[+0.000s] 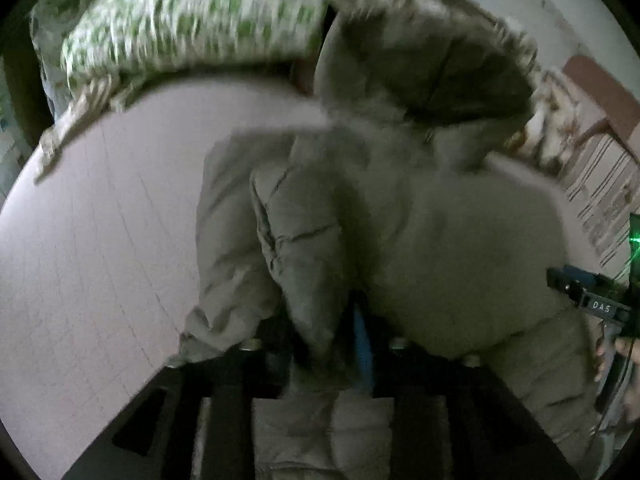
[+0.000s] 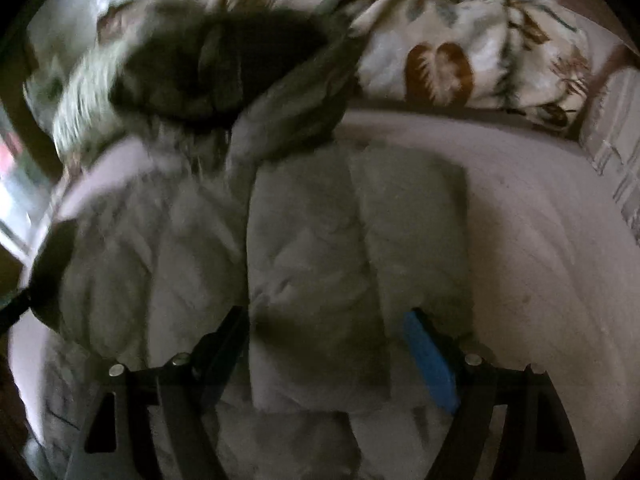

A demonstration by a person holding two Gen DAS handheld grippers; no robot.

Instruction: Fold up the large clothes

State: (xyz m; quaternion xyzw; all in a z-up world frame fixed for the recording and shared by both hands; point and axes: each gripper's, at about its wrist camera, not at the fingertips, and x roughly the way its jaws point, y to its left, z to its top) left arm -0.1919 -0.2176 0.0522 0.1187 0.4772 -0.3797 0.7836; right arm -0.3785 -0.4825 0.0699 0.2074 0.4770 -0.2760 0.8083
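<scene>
A beige puffer jacket (image 1: 440, 220) with a fur-trimmed hood (image 1: 460, 60) lies on a pale pink bed sheet (image 1: 100, 240). My left gripper (image 1: 340, 344) is shut on a fold of the jacket, a sleeve, and lifts it. In the right wrist view the jacket (image 2: 320, 248) lies with a sleeve folded across its front, the hood (image 2: 224, 68) at the far end. My right gripper (image 2: 328, 332) is open, its jaws spread on either side of the folded sleeve. It also shows in the left wrist view (image 1: 592, 300), at the right edge.
A green-and-white patterned pillow (image 1: 192, 16) lies at the head of the bed. A leaf-print quilt (image 2: 480, 40) is bunched at the far right. A striped cloth (image 2: 616, 148) hangs by the bed's right edge.
</scene>
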